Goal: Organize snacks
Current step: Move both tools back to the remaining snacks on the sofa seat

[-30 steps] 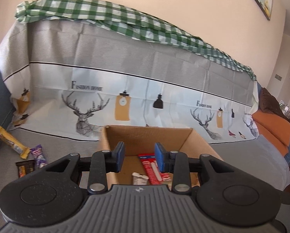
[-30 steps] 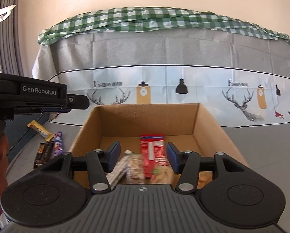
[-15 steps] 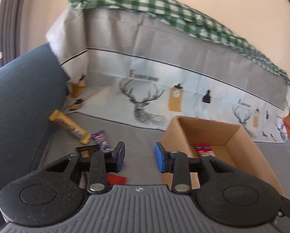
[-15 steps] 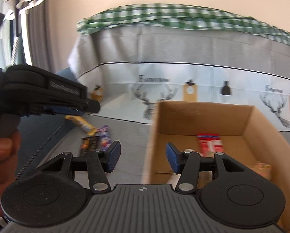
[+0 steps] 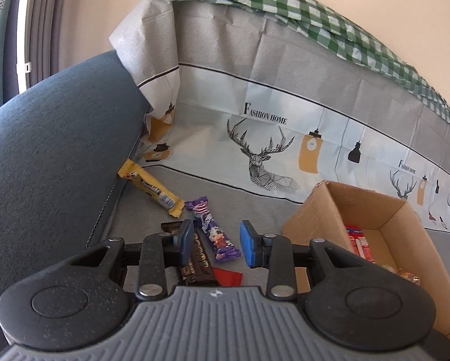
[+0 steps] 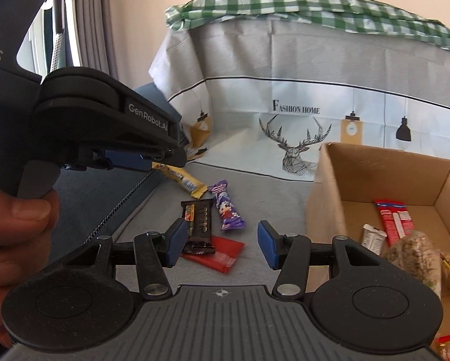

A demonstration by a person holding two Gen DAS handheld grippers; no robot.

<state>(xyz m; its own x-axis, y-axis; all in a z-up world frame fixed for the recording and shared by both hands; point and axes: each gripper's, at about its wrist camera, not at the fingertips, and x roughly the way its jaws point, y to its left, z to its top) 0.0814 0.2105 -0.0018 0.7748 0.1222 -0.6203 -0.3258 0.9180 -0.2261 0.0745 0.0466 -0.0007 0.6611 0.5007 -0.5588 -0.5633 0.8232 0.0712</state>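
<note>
While both grippers' fingers (image 6: 173,242) gape empty | four loose snack bars (image 6: 199,225); one box (image 6: 324,198)

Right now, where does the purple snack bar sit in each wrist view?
Left wrist: purple bar lies centre, just above the gap between the blue pads, beside the dark bar.
Right wrist: purple bar lies centre, left of the box.
Shared landmark: yellow bar, up-left of it in both.

Home living rm: sofa (image 5: 44,156), curtains (image 6: 104,24)
</note>
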